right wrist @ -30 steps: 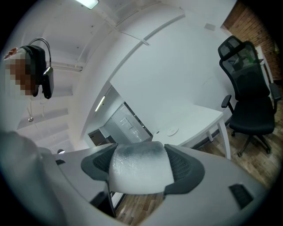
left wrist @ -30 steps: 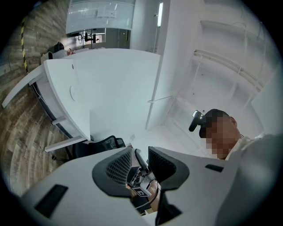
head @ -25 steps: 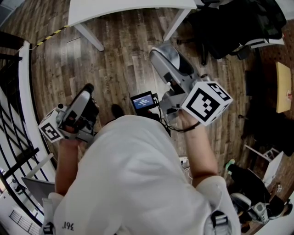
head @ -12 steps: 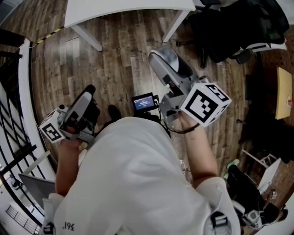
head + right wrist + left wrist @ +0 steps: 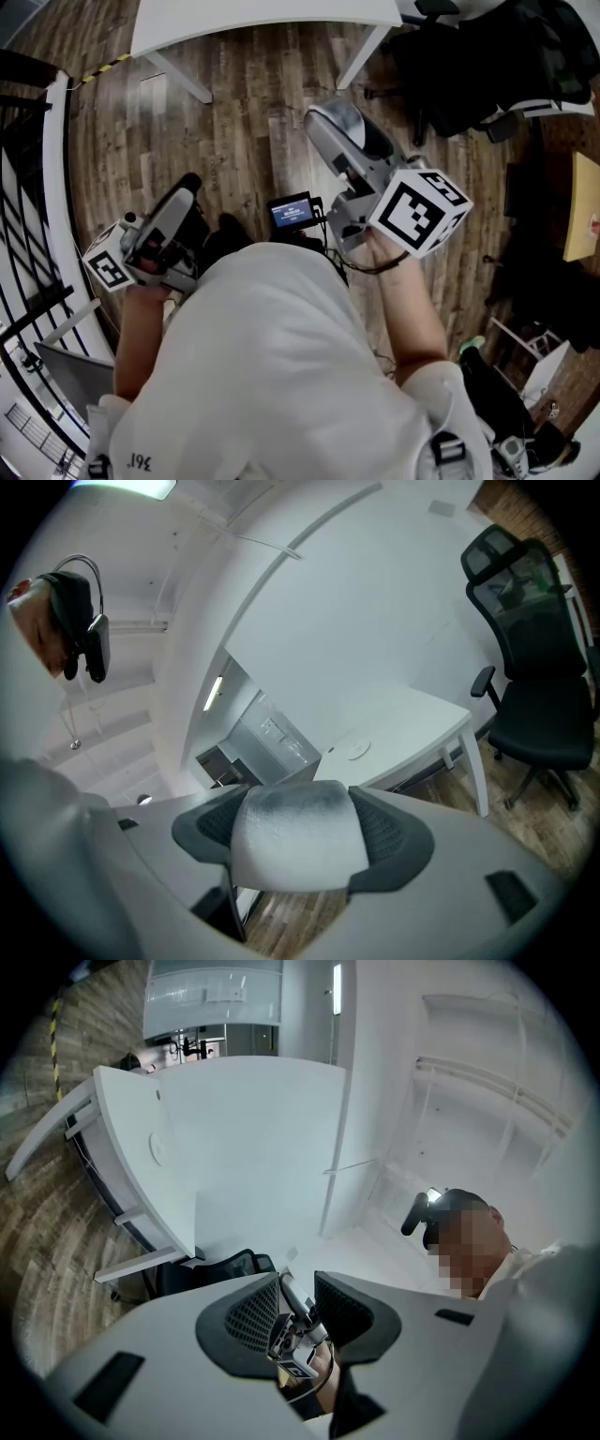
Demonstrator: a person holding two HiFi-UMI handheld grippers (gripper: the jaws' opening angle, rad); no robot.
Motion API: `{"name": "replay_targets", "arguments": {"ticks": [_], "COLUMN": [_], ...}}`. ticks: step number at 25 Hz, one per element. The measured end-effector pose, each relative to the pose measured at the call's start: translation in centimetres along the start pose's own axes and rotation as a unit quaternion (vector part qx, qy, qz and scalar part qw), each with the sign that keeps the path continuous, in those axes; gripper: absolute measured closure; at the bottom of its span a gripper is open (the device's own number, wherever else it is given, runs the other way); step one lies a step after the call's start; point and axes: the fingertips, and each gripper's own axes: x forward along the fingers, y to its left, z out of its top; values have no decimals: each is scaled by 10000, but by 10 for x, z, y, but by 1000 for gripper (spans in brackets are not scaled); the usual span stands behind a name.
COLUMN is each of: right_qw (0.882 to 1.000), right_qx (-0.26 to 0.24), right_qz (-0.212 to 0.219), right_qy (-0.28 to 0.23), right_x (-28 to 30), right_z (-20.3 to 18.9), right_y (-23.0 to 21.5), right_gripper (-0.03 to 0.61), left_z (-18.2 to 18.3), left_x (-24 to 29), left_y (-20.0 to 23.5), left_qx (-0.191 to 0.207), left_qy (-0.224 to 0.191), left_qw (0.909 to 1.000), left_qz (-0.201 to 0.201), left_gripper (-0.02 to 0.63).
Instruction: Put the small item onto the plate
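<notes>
The right gripper (image 5: 298, 829) was clamped on the small item (image 5: 291, 853) — a pale, grey-dusted rounded block that filled the space between its jaws. In the head view the person held it out over the wooden floor (image 5: 234, 112), well short of the white tabletop (image 5: 262, 14). The left gripper (image 5: 297, 1299) had its jaws apart and held nothing; only the other gripper showed through the gap. No plate could be made out for certain. A small round disc (image 5: 358, 750) lay on the tabletop in the right gripper view, too small to tell what it was. The step in hand looked like the carry — item gripped, not yet delivered. The next move would call for reaching the tabletop, finding the plate, lowering the item onto it, and only then opening the jaws.
</notes>
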Motion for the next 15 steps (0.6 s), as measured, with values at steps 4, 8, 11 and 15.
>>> {"name": "replay_targets", "arguments": {"ticks": [4, 8, 11, 15], "right_qw": [9999, 9999, 9999, 9999], "right_qx": [94, 84, 65, 68], "right_qz": [62, 53, 9, -127], "right_qy": [76, 121, 78, -10], "right_x": [11, 27, 45, 86], "right_z": [-2, 3, 7, 16], "right_y": [-3, -4, -4, -5], "right_gripper": [259, 259, 259, 259], "left_z": [4, 21, 38, 78], "left_x": [-2, 2, 3, 7], "left_y": [6, 13, 26, 50], "left_qx": [-28, -20, -63, -172], "left_qy": [-39, -51, -17, 105], "left_qw": [9999, 9999, 9999, 9998], "left_qz": [121, 125, 77, -2], "left_gripper": [505, 505, 505, 505]}}
